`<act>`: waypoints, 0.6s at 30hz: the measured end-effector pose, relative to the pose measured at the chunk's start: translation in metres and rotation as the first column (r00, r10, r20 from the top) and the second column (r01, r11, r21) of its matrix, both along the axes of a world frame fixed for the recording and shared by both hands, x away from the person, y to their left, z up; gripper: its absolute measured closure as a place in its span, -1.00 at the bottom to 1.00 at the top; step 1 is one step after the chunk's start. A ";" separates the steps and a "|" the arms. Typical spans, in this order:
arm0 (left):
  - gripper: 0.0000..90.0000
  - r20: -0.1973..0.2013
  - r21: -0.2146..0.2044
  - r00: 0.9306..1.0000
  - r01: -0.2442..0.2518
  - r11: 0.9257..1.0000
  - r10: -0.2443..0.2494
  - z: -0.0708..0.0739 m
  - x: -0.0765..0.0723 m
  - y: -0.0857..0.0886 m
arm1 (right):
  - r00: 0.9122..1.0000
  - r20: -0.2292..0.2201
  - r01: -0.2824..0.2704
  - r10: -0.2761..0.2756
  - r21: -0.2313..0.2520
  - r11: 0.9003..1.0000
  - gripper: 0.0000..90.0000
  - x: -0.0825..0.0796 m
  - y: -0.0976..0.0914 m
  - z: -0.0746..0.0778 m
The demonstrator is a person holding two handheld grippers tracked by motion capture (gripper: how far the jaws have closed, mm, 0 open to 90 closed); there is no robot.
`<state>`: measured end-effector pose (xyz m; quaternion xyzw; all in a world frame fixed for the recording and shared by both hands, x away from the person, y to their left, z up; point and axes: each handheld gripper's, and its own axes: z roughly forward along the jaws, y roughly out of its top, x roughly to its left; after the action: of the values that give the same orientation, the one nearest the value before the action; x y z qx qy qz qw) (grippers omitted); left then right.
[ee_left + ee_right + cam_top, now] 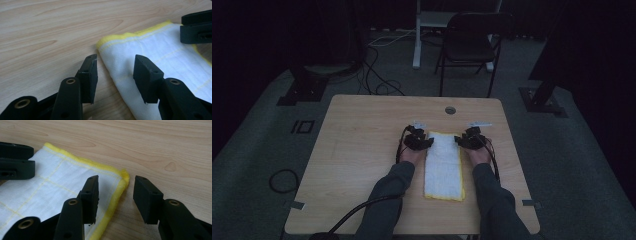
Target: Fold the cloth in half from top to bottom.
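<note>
A folded white cloth (443, 165) with a yellow border lies flat in the middle of the wooden table (362, 150), its long side running away from me. My left gripper (418, 141) sits at the cloth's far left corner, jaws open. In the left gripper view the cloth's corner (117, 50) lies between the open jaws of the left gripper (115, 75), and the pads do not press on it. My right gripper (468, 140) sits at the far right corner, open too. In the right gripper view the cloth's yellow corner (123, 178) lies between the spread jaws of the right gripper (115, 195).
A black folding chair (472, 42) stands on the floor beyond the table's far edge. The table has a round cable hole (450, 110) near that edge. Cables lie on the floor at the back left. Black stand feet sit on both sides.
</note>
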<state>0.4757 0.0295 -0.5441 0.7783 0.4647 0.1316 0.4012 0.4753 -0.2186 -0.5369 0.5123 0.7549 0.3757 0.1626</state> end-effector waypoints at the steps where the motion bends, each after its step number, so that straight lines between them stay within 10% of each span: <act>1: 0.22 0.001 0.006 1.000 -0.007 1.000 0.007 0.000 0.000 0.000 | 1.000 -0.003 0.001 -0.001 -0.001 1.000 0.23 0.000 0.000 0.000; 18: 0.34 -0.036 0.040 0.999 0.002 0.999 -0.001 0.005 0.004 -0.004 | 1.000 -0.008 -0.028 0.028 -0.086 0.996 0.33 0.000 0.013 -0.002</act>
<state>0.4796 0.0256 -0.5393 0.7888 0.4686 0.1265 0.3770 0.4757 -0.2057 -0.5389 0.4955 0.7781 0.3433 0.1765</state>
